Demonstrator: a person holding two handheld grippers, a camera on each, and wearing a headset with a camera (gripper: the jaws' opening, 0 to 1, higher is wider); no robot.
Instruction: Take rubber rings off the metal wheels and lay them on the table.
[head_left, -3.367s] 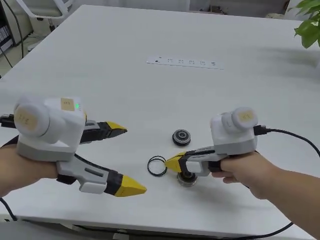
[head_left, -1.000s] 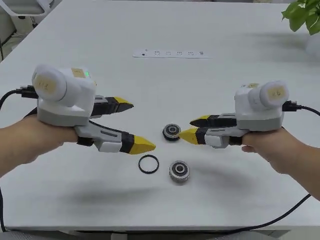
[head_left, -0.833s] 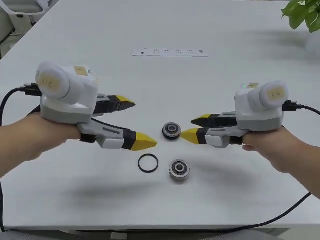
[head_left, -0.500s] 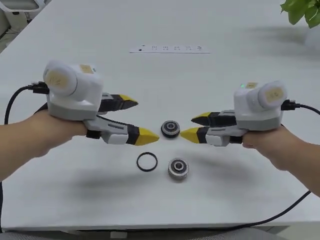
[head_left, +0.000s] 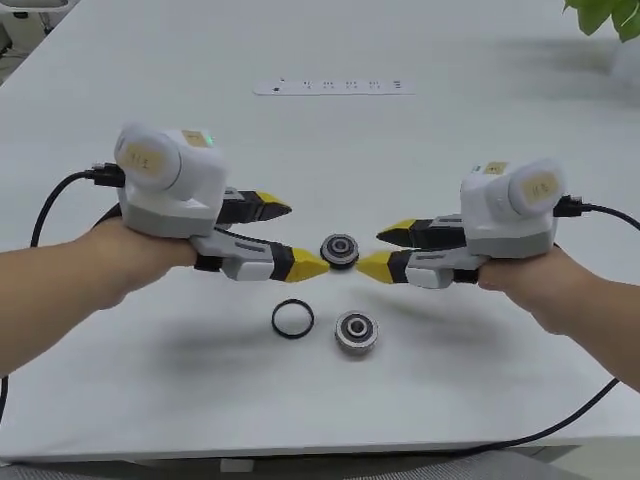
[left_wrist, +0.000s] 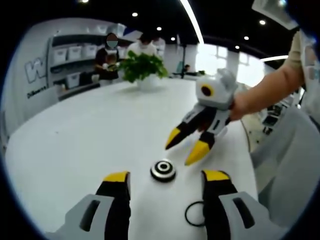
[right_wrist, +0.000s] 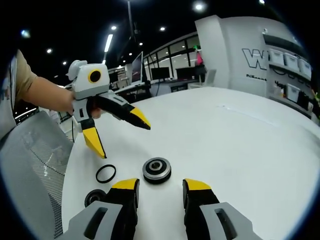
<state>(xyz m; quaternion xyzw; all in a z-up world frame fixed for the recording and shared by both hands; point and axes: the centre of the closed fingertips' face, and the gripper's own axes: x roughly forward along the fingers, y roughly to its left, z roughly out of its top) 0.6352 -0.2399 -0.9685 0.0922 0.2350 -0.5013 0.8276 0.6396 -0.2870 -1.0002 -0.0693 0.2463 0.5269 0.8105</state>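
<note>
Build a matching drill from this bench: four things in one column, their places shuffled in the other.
1. rubber ring
2. far wheel
3. near wheel
4. power strip

A. between the left gripper and the right gripper
B. far across the table
C. just right of the rubber ring
D. just left of the near wheel

Pairs: 1-D, 2-A, 3-C, 4-B

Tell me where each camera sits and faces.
Head view: on headset, down at the table; hands, left claw, right claw show.
Left gripper view: on left claw, toward wheel and right claw; own jaws show.
Right gripper view: on right claw, toward left claw; own jaws show.
Both gripper views share that wheel and rubber ring.
</note>
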